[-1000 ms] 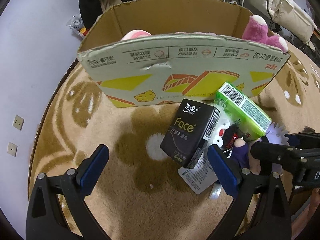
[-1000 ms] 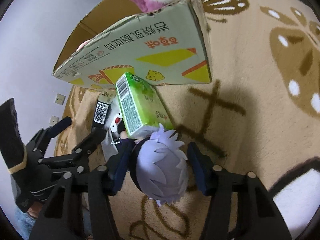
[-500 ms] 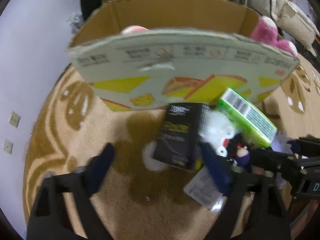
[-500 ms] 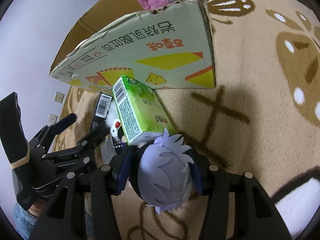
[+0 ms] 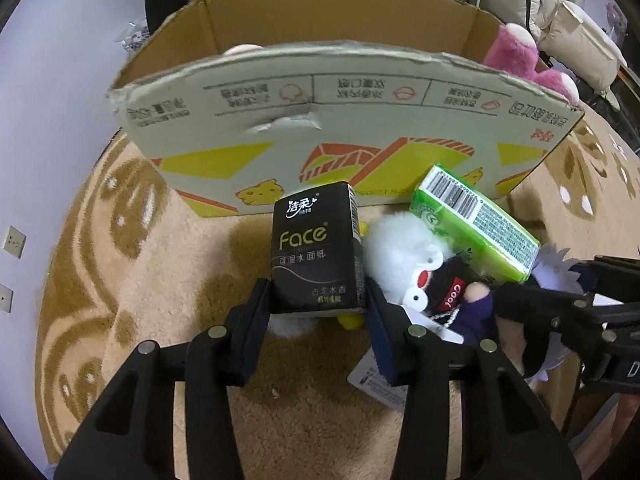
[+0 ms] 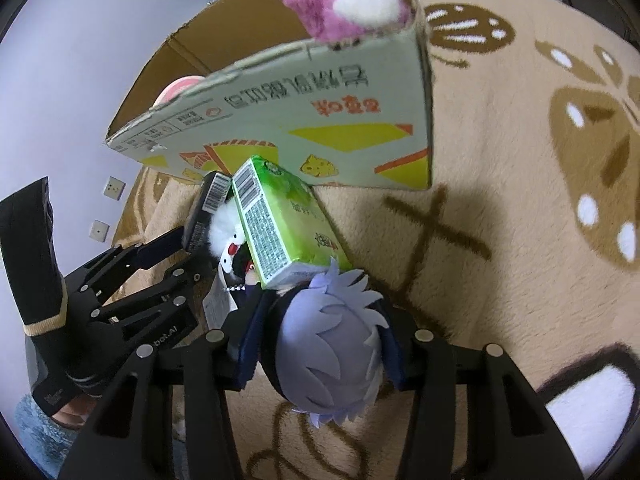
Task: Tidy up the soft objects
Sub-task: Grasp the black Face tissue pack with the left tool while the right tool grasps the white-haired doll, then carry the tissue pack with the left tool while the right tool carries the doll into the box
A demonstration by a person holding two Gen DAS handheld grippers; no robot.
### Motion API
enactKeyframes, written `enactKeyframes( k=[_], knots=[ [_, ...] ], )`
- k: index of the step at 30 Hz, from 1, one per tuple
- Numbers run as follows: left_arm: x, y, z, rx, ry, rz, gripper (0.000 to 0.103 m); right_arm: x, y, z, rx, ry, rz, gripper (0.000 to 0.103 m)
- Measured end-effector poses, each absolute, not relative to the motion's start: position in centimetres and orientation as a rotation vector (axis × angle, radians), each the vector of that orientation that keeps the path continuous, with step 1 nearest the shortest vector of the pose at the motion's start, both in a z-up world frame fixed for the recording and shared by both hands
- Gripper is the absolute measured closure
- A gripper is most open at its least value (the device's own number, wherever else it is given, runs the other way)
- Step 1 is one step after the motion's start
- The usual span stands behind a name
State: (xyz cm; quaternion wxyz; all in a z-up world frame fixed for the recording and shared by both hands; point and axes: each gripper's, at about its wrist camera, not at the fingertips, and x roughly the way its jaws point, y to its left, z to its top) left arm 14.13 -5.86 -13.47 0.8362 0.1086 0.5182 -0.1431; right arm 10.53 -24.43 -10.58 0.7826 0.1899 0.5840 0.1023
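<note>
My left gripper (image 5: pixel 318 312) is shut on the lower end of a black "Face" tissue pack (image 5: pixel 316 248), which stands upright in front of the cardboard box (image 5: pixel 344 120). My right gripper (image 6: pixel 322 344) is shut on the head of a lavender-haired plush doll (image 6: pixel 332 344) on the carpet. A green tissue pack (image 6: pixel 280 224) leans over the doll and a white-and-black plush (image 5: pixel 404 264). The black pack's barcode end also shows in the right wrist view (image 6: pixel 206 208). A pink plush (image 6: pixel 340 12) sits in the box's right corner.
A pale pink item (image 5: pixel 244 49) peeks over the box's near wall. A paper tag (image 5: pixel 380 380) lies on the beige patterned carpet (image 6: pixel 520 208). A wall with sockets (image 5: pixel 14 240) is to the left. Furniture and cushions (image 5: pixel 580 40) stand behind the box.
My left gripper moved forward and closed on the black tissue pack, turning it upright. My right gripper closed tighter on the doll's head.
</note>
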Motion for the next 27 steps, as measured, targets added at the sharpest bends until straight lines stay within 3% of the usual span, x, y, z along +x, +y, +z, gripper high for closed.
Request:
enactKeyframes(
  k=[27],
  knots=[
    [8.7, -3.3, -6.6, 0.185, 0.907, -0.188, 0.059, 8.9, -26.1, -3.9, 0.304, 1.002, 0.151, 0.051]
  ],
)
